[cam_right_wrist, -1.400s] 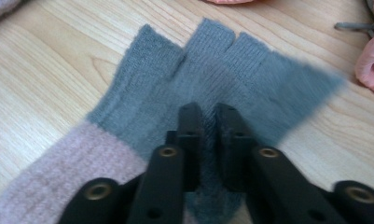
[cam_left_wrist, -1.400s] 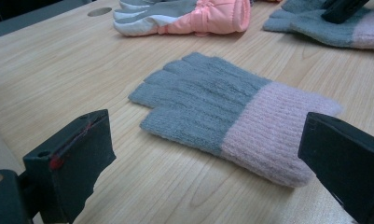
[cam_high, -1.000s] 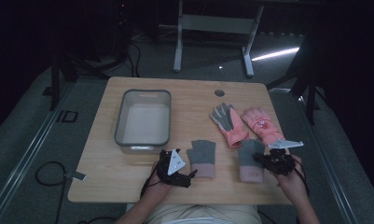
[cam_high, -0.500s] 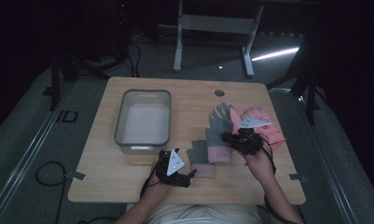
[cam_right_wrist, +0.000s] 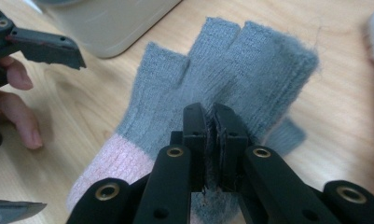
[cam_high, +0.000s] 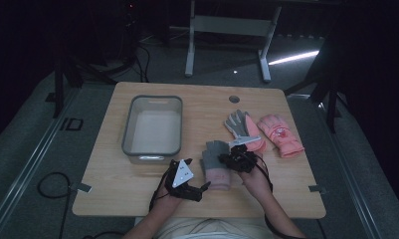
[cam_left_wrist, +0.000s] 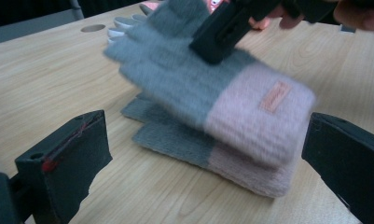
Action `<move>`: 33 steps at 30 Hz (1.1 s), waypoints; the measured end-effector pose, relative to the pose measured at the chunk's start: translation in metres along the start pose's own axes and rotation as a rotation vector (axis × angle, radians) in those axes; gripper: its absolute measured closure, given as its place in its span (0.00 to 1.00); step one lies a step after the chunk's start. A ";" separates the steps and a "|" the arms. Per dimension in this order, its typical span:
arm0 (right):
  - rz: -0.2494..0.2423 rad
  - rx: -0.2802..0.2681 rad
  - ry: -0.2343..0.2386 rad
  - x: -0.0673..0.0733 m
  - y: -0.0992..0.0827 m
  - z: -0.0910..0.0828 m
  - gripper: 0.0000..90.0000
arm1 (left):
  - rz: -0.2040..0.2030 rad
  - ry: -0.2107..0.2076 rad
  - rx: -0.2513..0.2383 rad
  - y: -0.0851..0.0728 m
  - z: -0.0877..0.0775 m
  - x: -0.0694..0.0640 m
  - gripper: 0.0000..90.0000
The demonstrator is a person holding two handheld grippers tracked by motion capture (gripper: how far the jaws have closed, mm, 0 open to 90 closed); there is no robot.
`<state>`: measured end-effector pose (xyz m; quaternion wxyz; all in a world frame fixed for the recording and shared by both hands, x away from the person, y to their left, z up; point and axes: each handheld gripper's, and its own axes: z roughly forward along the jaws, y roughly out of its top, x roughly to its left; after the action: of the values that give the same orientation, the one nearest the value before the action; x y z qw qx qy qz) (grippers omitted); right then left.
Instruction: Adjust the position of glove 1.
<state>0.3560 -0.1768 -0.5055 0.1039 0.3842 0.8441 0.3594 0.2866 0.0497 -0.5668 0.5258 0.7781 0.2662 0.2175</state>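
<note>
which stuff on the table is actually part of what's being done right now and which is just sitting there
In the job:
- upper grey glove, pinched by the right gripper
- lower grey glove, lying flat under it
- left gripper, open, facing both

Just lying about:
- pink glove
- pink glove with grey palm
- grey bin

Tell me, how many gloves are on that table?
4. A grey glove with a pink cuff is pinched in the right gripper, over its matching glove lying flat. A grey-palmed pink glove and a pink glove lie farther right. None seems hidden.
</note>
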 end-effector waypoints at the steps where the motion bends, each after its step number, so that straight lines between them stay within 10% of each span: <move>1: 0.002 0.006 0.005 0.002 -0.002 0.003 0.94 | 0.000 0.001 0.002 0.000 0.000 0.000 0.00; 33: 0.038 0.056 0.024 -0.009 -0.011 0.020 0.73 | -0.024 -0.055 0.002 0.004 -0.002 0.006 0.01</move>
<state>0.3647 -0.1782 -0.5281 0.0762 0.3987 0.8474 0.3421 0.2910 0.0533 -0.5617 0.5345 0.7812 0.2610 0.1894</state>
